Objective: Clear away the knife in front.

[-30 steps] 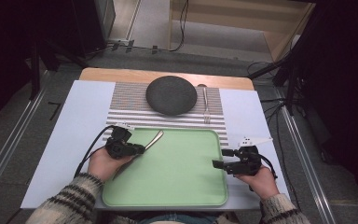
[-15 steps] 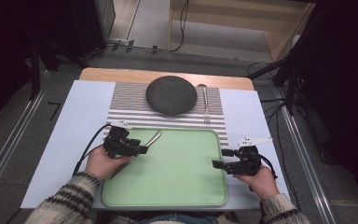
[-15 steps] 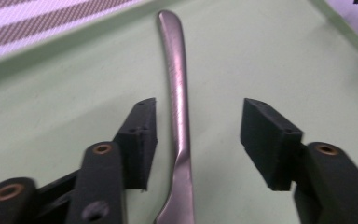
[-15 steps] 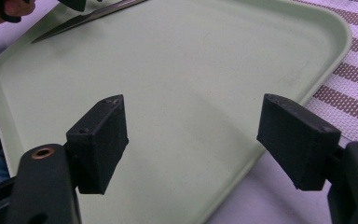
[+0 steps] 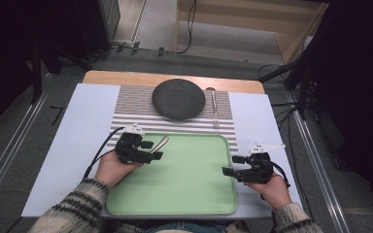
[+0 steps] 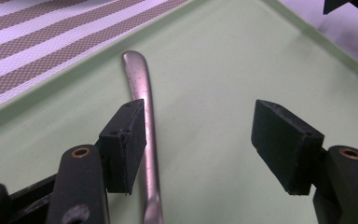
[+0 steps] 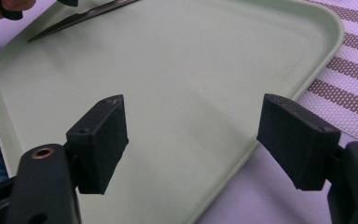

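Note:
A metal piece of cutlery lies at the far left corner of the green tray, its rounded handle end pointing away from me. My left gripper hovers over it with jaws open. In the left gripper view the handle runs close beside the left pad and passes under its inner edge, with bare tray between the pads. My right gripper stands open at the tray's right edge, nothing between its pads. In the right gripper view the cutlery looks thin and pointed.
A dark round plate sits on the striped placemat beyond the tray, with a fork to its right. White table cover flanks the tray on both sides. The tray rim crosses below the right gripper.
My left gripper has shifted slightly to the right, over the cutlery handle. The right gripper has stayed about where it was.

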A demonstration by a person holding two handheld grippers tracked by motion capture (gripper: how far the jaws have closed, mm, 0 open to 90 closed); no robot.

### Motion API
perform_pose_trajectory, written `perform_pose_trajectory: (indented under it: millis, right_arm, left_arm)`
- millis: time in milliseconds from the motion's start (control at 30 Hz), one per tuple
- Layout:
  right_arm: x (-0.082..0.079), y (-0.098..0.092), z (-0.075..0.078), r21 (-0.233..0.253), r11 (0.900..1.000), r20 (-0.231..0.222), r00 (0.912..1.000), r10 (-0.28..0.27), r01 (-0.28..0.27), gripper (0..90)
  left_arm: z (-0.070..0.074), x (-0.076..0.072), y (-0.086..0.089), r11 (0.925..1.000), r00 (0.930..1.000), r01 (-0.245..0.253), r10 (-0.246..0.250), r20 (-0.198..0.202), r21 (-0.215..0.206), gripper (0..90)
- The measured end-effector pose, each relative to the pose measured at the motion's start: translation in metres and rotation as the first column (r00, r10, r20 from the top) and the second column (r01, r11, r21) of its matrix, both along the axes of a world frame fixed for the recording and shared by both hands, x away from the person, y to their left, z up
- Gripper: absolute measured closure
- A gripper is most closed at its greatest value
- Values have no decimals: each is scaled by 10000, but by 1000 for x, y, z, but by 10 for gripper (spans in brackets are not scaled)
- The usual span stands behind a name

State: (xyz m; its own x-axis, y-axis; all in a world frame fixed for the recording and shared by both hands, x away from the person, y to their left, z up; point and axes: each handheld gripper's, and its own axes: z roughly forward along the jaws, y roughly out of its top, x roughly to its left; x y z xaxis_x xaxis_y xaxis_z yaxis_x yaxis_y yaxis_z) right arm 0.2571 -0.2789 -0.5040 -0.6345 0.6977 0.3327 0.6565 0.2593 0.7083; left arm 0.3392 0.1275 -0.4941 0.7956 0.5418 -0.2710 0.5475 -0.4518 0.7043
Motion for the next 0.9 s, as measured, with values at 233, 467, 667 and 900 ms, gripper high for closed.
perform_pose_trajectory:
  millis: [233,467,667,900]
  right_arm:
    - [-4,-3,-1,6,9999,26,9999,-125,125,223]
    - [-9,-7,-1,14,9995,8,9995,-329,329,223]
    - [-13,-10,-1,-6,9990,-22,9990,-457,457,223]
    - [-15,-11,-1,-31,9988,-24,9988,-484,483,223]
  left_arm:
    - [1,2,-13,9989,9991,425,-425,-20,-176,357]
    - [-4,8,-27,9971,9973,733,-731,-107,199,383]
    - [-7,10,-37,9954,9963,825,-813,-261,496,538]
    - [-12,18,-36,9952,9966,609,-564,-600,770,900]
